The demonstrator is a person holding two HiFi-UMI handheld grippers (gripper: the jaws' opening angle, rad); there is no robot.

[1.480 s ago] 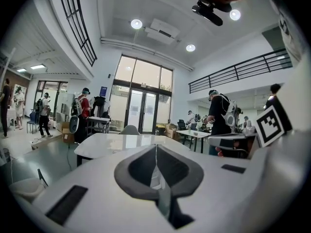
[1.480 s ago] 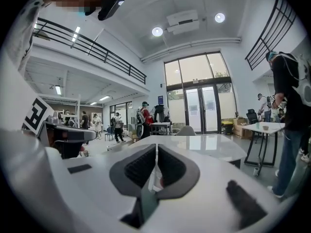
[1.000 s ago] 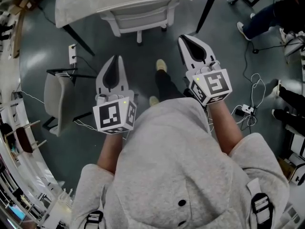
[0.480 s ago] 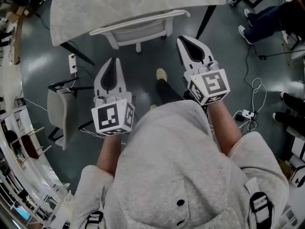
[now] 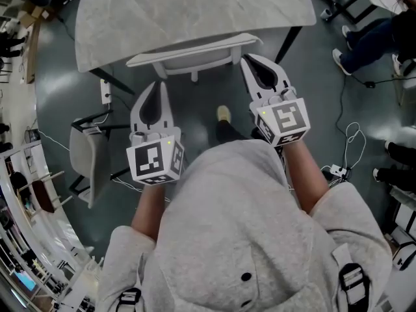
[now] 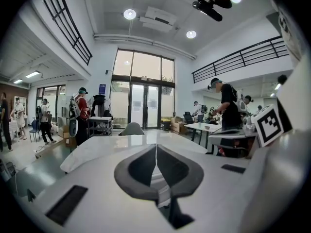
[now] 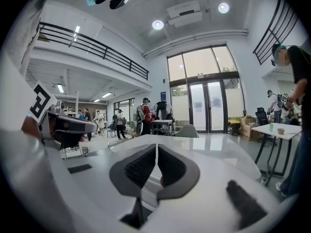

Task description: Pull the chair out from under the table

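Observation:
A white chair (image 5: 193,51) stands tucked under the white marble-top table (image 5: 188,8); only its back rail and part of the seat show. My left gripper (image 5: 158,84) is shut and empty, a short way in front of the chair back's left end. Shut and empty too, my right gripper (image 5: 249,59) has its tips just beside the back rail's right end; whether they touch it I cannot tell. In the left gripper view the closed jaws (image 6: 156,147) point over the tabletop (image 6: 121,143). The right gripper view shows closed jaws (image 7: 156,147) and the tabletop (image 7: 218,147) beyond.
Black table legs (image 5: 290,36) slant down on both sides. A grey chair (image 5: 80,162) stands at the left. Cables and a power strip (image 5: 336,170) lie on the floor at right, near seated people's legs (image 5: 367,34). My foot (image 5: 223,114) is below the chair.
Both grippers have moved forward toward the table and chair, still shut. The chair back now lies right at the gripper tips instead of well ahead.

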